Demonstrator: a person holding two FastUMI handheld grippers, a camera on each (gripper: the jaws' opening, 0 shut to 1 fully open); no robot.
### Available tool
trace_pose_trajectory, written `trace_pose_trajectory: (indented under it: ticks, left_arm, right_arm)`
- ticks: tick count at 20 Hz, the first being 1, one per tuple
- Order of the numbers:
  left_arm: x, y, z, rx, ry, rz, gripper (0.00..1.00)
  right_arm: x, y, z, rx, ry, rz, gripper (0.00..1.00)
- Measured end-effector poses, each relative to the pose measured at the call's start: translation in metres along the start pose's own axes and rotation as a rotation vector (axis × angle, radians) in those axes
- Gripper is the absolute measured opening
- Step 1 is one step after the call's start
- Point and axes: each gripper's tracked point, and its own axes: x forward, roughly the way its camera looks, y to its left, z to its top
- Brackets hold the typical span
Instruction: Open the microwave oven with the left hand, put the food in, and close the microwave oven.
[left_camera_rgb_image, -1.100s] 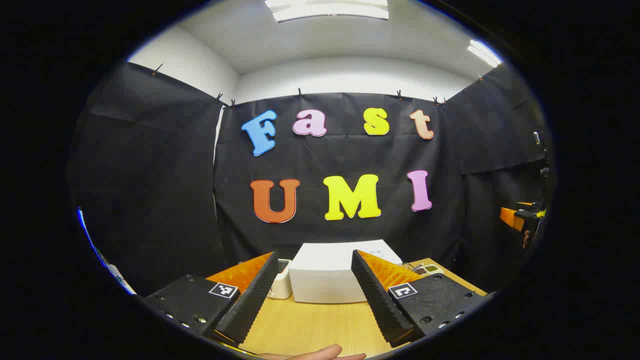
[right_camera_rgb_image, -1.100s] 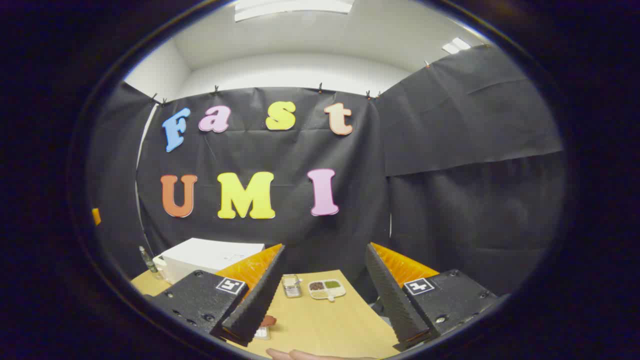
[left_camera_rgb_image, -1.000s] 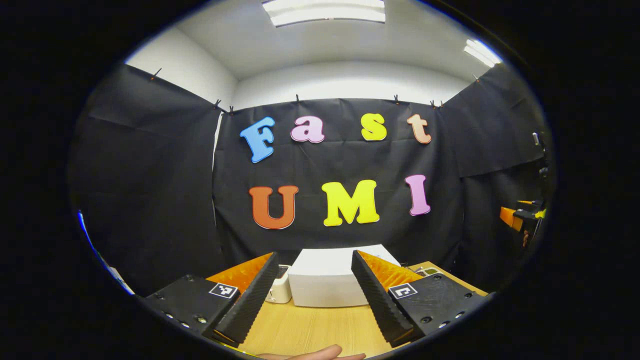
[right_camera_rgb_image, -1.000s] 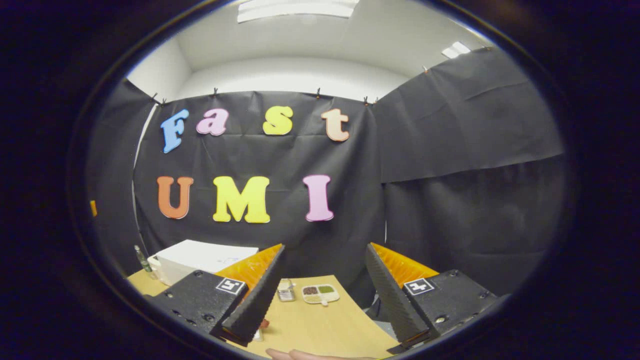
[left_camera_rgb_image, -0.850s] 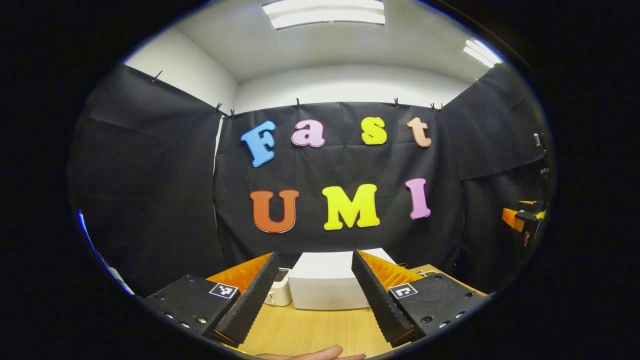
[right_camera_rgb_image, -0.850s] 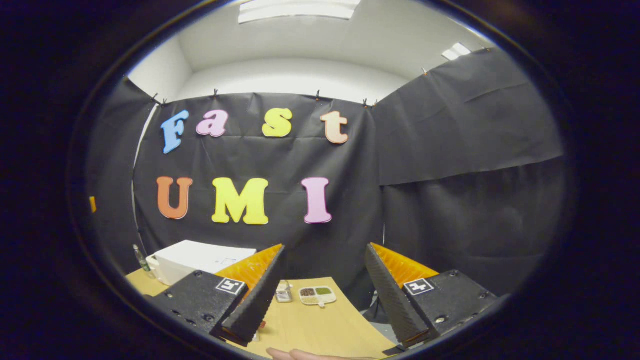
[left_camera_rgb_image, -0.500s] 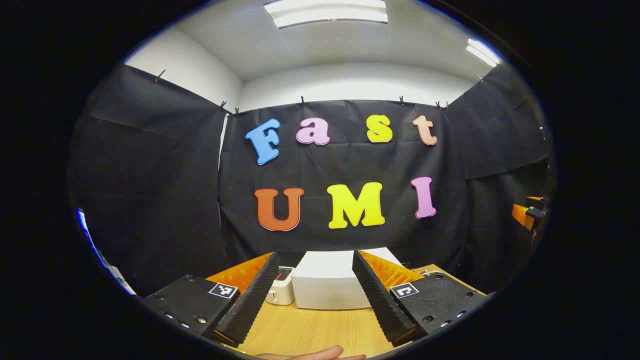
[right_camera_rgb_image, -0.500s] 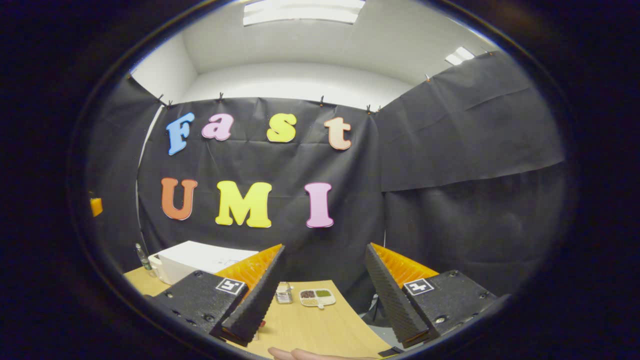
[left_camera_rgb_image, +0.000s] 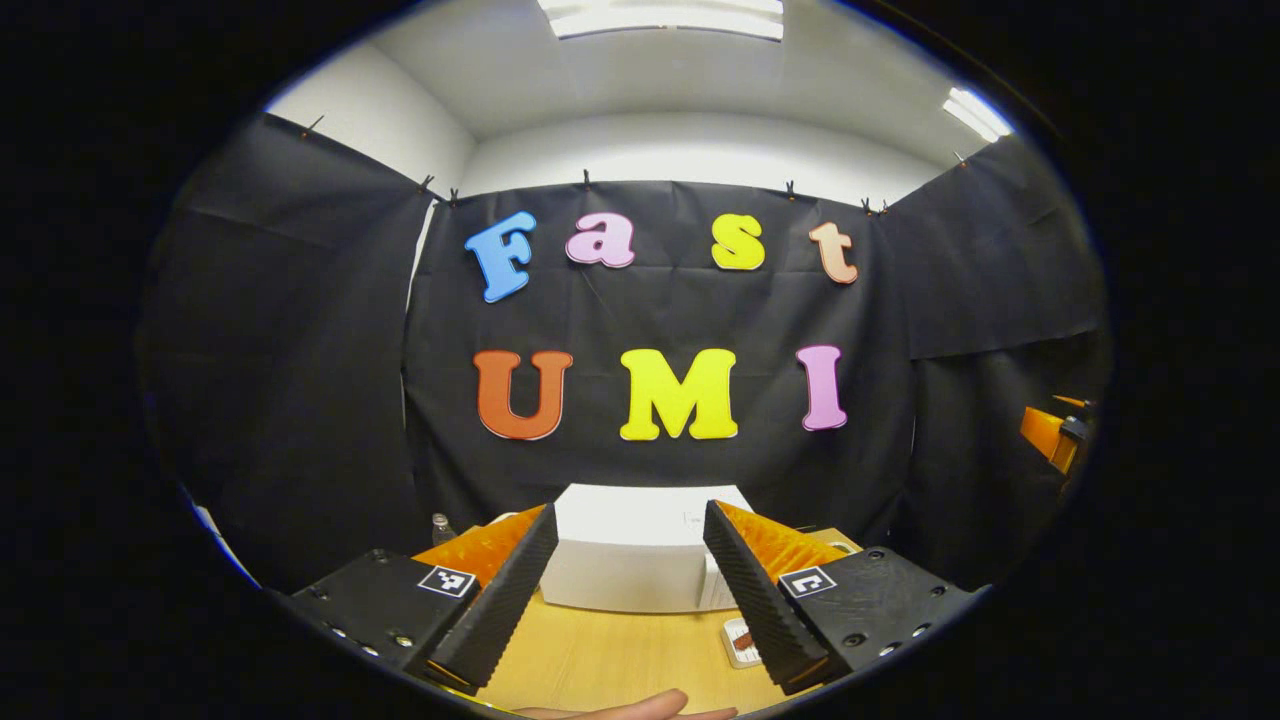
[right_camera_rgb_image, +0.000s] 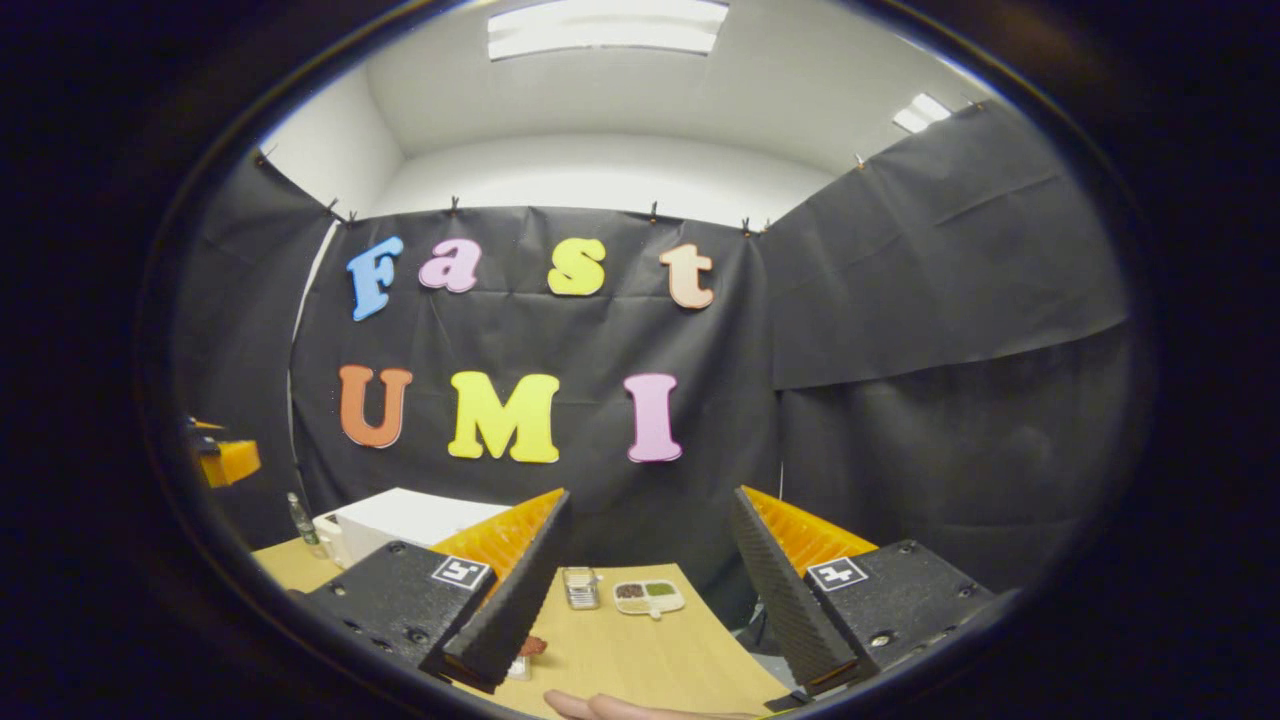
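Microwave (left_camera_rgb_image: 630, 560): white, door closed, on wooden table (left_camera_rgb_image: 600, 655).
Left gripper (left_camera_rgb_image: 628, 590): spread wide, empty (microwave straight ahead).
Right gripper (right_camera_rgb_image: 645, 590): spread wide, empty, above table.

No legible text or labels
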Motion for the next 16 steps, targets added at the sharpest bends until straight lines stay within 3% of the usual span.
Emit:
trace_pose_trajectory:
  ticks: [1,4,8,9,11,12,16]
  left_arm:
    - [0.007,-0.008,-0.006,0.011,0.009,-0.007,0.94]
    - [0.03,-0.036,-0.035,0.048,0.034,-0.028,0.94]
    - [0.068,-0.079,-0.09,0.012,0.106,-0.082,0.94]
    - [0.078,-0.086,-0.103,-0.005,0.125,-0.091,0.94]
    - [0.098,-0.101,-0.129,-0.04,0.154,-0.11,0.95]
    - [0.109,-0.108,-0.139,-0.053,0.157,-0.127,0.95]
    - [0.15,-0.115,-0.188,-0.037,0.184,-0.129,0.95]
  right_arm:
    - [-0.002,-0.004,-0.001,-0.008,0.004,-0.007,0.94]
    - [-0.009,-0.011,-0.003,-0.006,0.006,-0.016,0.94]
    - [-0.021,-0.021,-0.011,0.002,0.013,-0.028,0.94]
    - [-0.024,-0.022,-0.011,0.002,0.009,-0.028,1.0]
    - [-0.029,-0.024,-0.014,-0.006,0.006,-0.026,0.94]
    - [-0.032,-0.024,-0.015,-0.01,0.005,-0.023,1.0]
    - [-0.038,-0.026,-0.023,-0.02,-0.001,-0.012,1.0]
